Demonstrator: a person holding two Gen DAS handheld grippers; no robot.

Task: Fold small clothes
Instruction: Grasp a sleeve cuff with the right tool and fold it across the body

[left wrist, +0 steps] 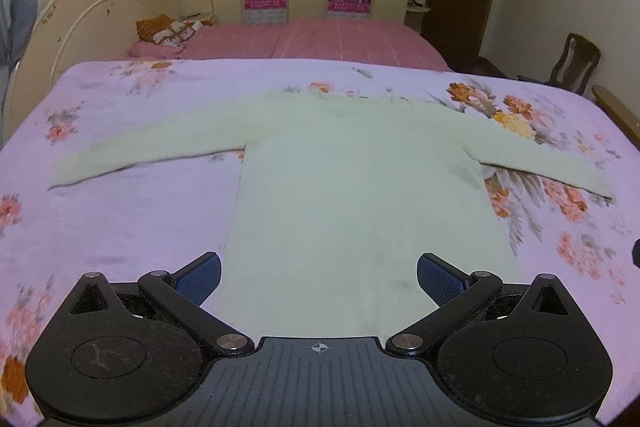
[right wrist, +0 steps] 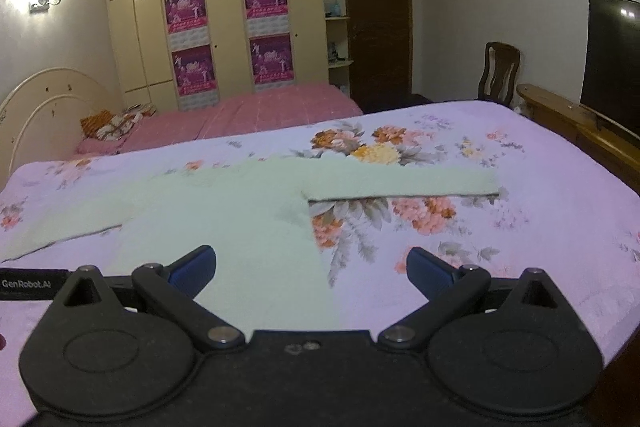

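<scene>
A pale green long-sleeved sweater point(left wrist: 352, 187) lies flat on the lilac flowered bedspread point(left wrist: 120, 227), both sleeves spread out sideways, neck at the far end. My left gripper point(left wrist: 319, 277) hovers open over the sweater's hem, its blue pads point(left wrist: 202, 279) apart with nothing between them. In the right wrist view the same sweater point(right wrist: 240, 227) lies to the left and its right sleeve point(right wrist: 404, 183) stretches across the middle. My right gripper point(right wrist: 311, 269) is open above the sweater's lower right edge, holding nothing.
A second bed with a pink cover point(left wrist: 312, 39) and pillows point(left wrist: 168, 31) stands behind, by a cream wardrobe point(right wrist: 224, 27). A wooden chair point(right wrist: 498, 71), a wooden footboard point(right wrist: 580, 123) and a dark TV screen point(right wrist: 612, 59) are at the right. Part of the left gripper's body point(right wrist: 32, 283) shows at the left edge.
</scene>
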